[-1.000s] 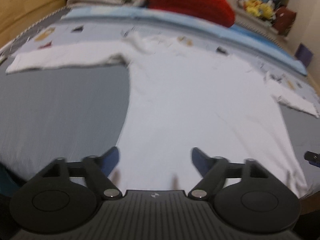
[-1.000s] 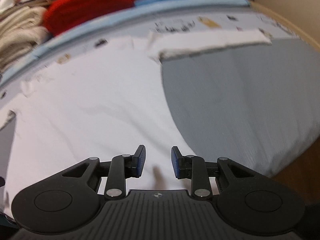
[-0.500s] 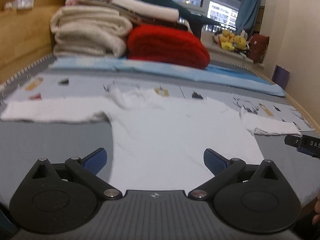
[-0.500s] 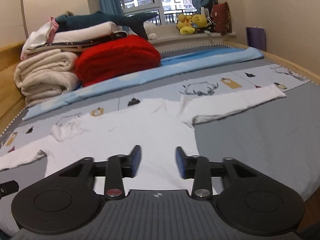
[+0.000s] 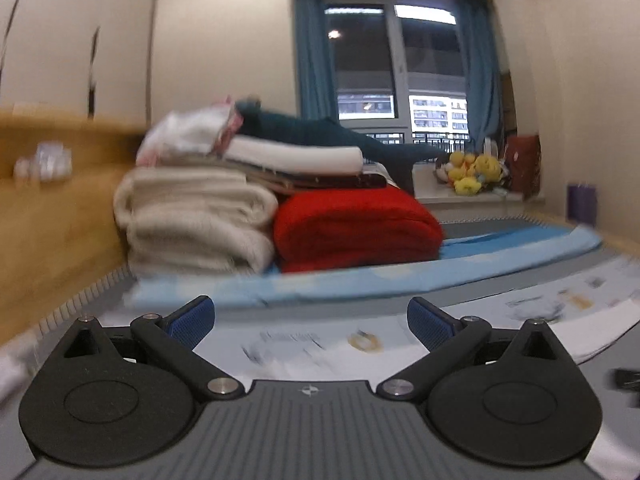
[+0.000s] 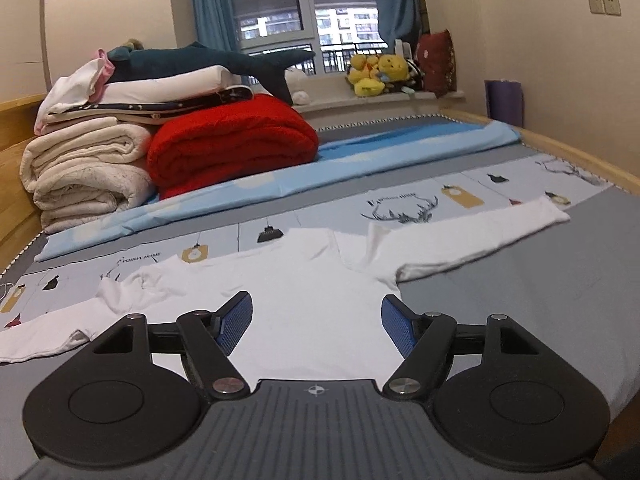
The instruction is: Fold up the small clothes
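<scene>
Just beyond the wide right claw [image 6: 316,320], white shirt [image 6: 304,292], seemingly flat; left claw [image 5: 311,322] wide.

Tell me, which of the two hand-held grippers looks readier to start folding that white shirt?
Probably the right gripper: it is open and faces the white shirt, spread flat on the bed. The left gripper, also open, points at the red blanket; its view is blurred.

Red blanket [image 6: 232,140] beside cream blankets [image 6: 84,168]
</scene>
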`<state>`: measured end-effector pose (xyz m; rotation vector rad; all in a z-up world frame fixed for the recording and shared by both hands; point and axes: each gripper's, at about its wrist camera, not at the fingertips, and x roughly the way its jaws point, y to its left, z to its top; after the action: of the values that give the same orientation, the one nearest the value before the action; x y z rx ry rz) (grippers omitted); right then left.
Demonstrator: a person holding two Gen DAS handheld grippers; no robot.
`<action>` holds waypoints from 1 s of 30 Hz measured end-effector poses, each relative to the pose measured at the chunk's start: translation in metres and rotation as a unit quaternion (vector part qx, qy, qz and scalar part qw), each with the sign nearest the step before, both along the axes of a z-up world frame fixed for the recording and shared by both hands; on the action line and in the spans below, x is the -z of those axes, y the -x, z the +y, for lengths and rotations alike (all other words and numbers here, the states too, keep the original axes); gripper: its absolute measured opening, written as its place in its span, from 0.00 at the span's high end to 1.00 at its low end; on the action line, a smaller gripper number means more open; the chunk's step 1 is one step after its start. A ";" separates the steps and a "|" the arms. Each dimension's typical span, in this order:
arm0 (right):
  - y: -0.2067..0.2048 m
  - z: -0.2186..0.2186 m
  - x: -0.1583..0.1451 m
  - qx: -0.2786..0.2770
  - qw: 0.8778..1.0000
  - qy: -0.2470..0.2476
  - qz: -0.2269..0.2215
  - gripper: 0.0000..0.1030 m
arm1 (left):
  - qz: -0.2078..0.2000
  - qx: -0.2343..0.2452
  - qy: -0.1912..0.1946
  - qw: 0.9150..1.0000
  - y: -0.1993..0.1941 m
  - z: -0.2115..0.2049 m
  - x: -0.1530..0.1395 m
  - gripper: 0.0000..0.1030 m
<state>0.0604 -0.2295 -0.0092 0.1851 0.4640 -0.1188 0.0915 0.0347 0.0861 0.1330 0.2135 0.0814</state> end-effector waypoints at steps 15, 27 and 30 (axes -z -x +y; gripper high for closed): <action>0.001 0.008 -0.021 -0.002 0.995 0.094 -0.033 0.30 | 0.063 -0.042 0.026 0.997 -0.113 0.071 0.059 0.35; -0.104 0.069 -0.087 -0.060 0.990 0.089 -0.096 0.30 | 0.132 -0.103 0.079 0.983 -0.133 0.130 0.067 0.50; -0.131 0.085 -0.083 -0.085 0.988 0.085 -0.092 0.30 | 0.138 -0.114 0.078 0.981 -0.133 0.137 0.070 0.50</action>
<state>0.1916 -0.1449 0.0739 -0.0122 0.2828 0.0259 0.2240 0.1721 0.0164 -0.0392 0.5100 0.2748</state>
